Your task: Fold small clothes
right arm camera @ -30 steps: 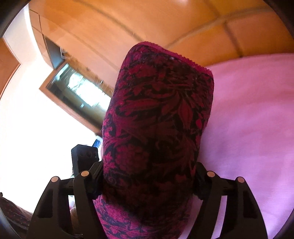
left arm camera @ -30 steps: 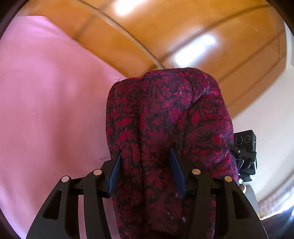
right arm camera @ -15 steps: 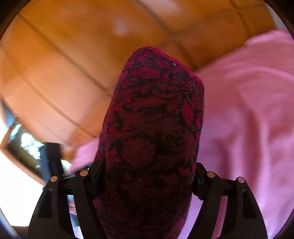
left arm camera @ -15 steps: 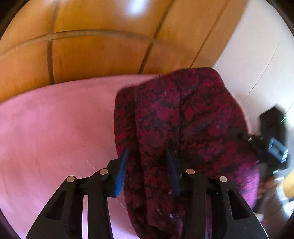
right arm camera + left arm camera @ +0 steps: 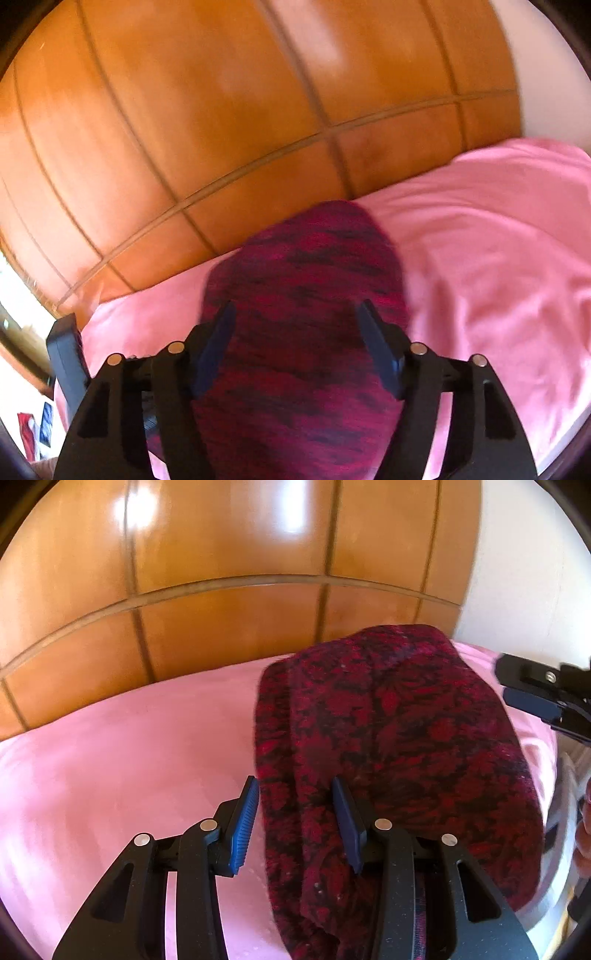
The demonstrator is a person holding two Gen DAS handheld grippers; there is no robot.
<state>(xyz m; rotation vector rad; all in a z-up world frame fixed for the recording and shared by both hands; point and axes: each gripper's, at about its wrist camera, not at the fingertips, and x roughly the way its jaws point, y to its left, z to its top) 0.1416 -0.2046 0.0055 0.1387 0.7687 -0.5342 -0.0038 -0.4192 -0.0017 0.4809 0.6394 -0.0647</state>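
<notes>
A dark red and black flower-patterned garment (image 5: pixel 391 746) hangs over my left gripper (image 5: pixel 295 812), above the pink bed sheet (image 5: pixel 129 746). A bunched part of it runs between the blue pads, which stand apart. The same garment (image 5: pixel 303 332) drapes over my right gripper (image 5: pixel 295 336) and fills the gap between its fingers, blurred by motion. The right gripper's body shows at the right edge of the left wrist view (image 5: pixel 543 694). Whether either gripper pinches the cloth is hidden by the fabric.
A glossy wooden headboard with panel seams (image 5: pixel 240 590) rises behind the bed and also shows in the right wrist view (image 5: pixel 221 129). A white wall (image 5: pixel 524 572) stands at the right. The pink sheet (image 5: pixel 498 240) lies rumpled to the right.
Both grippers have swung down and round with the garment: the bed now fills the lower views and the headboard stands level. The right gripper's fingertips now show through the cloth.
</notes>
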